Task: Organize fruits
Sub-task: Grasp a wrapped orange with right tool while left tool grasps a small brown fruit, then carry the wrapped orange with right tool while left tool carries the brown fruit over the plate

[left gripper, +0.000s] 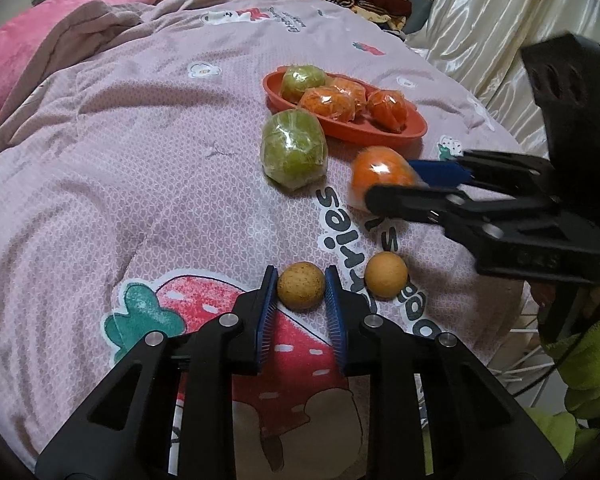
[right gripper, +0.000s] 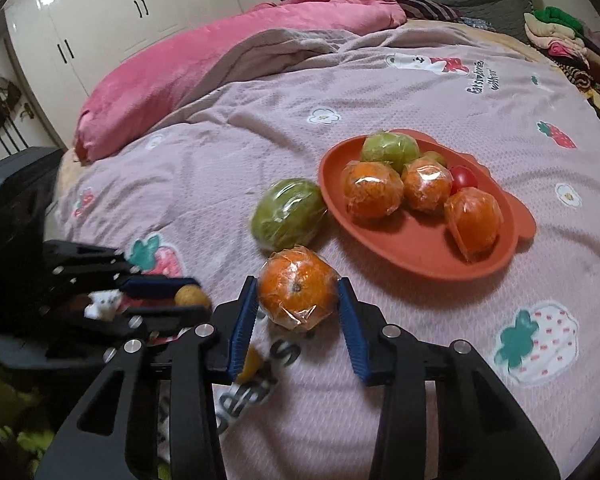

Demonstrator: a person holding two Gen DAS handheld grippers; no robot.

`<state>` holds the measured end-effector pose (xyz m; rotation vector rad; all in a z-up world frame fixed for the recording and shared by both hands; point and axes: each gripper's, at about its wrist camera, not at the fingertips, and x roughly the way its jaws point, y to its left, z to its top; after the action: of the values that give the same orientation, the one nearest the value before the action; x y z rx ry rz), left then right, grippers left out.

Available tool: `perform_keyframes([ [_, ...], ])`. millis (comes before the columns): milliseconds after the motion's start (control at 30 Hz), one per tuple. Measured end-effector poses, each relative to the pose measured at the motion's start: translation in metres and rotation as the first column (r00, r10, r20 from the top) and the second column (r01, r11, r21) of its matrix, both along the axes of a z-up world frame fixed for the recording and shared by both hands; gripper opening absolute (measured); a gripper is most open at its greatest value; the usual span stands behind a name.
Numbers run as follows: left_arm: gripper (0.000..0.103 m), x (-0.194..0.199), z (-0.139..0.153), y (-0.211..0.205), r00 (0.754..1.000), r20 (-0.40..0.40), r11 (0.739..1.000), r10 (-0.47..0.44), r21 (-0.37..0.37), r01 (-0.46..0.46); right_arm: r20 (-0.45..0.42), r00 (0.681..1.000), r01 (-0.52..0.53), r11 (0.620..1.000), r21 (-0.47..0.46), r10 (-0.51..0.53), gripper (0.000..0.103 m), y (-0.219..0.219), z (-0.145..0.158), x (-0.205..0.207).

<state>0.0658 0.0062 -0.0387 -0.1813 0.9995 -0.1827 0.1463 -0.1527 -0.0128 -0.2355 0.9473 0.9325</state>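
The right tongs (right gripper: 298, 300) close their blue pads on a wrapped orange (right gripper: 297, 292) that lies on the pink bedspread (right gripper: 420, 92), just in front of the orange tray (right gripper: 400, 244). A wrapped green fruit (right gripper: 286, 213) touches the tray's left rim. Inside the tray sit three wrapped oranges, a green fruit and a small red tomato (right gripper: 464, 178). Far left of the tray, the left tongs (right gripper: 188, 294) pinch a small tan fruit (right gripper: 189, 295).

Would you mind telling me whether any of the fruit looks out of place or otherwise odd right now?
Several fruits lie off the orange tray, on the bedspread: a wrapped green fruit beside its rim, a wrapped orange between the right gripper's jaws, a speckled small round fruit in the left gripper, and a plain one loose.
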Motion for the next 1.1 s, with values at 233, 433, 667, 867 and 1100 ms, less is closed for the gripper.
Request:
perform_keyframes([
  [233, 0.017, 0.003, 0.014, -0.004, 1.0, 0.015, 1.0, -0.002, 0.003, 0.002, 0.011, 1.0, 0.027, 0.999, 0.034, -0.027, 0.039, -0.024, 0.016, -0.005],
  [433, 0.017, 0.015, 0.029, -0.008, 0.999, 0.043, 1.0, -0.009, 0.004, 0.009, 0.03, 0.998, 0.058, 0.996, 0.061, -0.06, 0.039, -0.041, 0.027, 0.006],
  [667, 0.017, 0.036, 0.046, -0.018, 0.997, 0.07, 1.0, -0.025, 0.003, 0.024, 0.047, 0.995, 0.082, 0.994, 0.074, -0.085, 0.039, -0.054, 0.035, 0.019],
  [867, 0.017, 0.053, 0.053, -0.025, 0.996, 0.078, 0.999, -0.04, 0.003, 0.04, 0.068, 0.992, 0.1, 0.992, 0.082, -0.106, 0.039, -0.064, 0.044, 0.031],
  [1100, 0.017, 0.074, 0.06, -0.025, 0.996, 0.084, 0.999, -0.039, 0.016, 0.038, 0.081, 0.99, 0.105, 0.99, 0.096, -0.113, 0.039, -0.069, 0.048, 0.044],
])
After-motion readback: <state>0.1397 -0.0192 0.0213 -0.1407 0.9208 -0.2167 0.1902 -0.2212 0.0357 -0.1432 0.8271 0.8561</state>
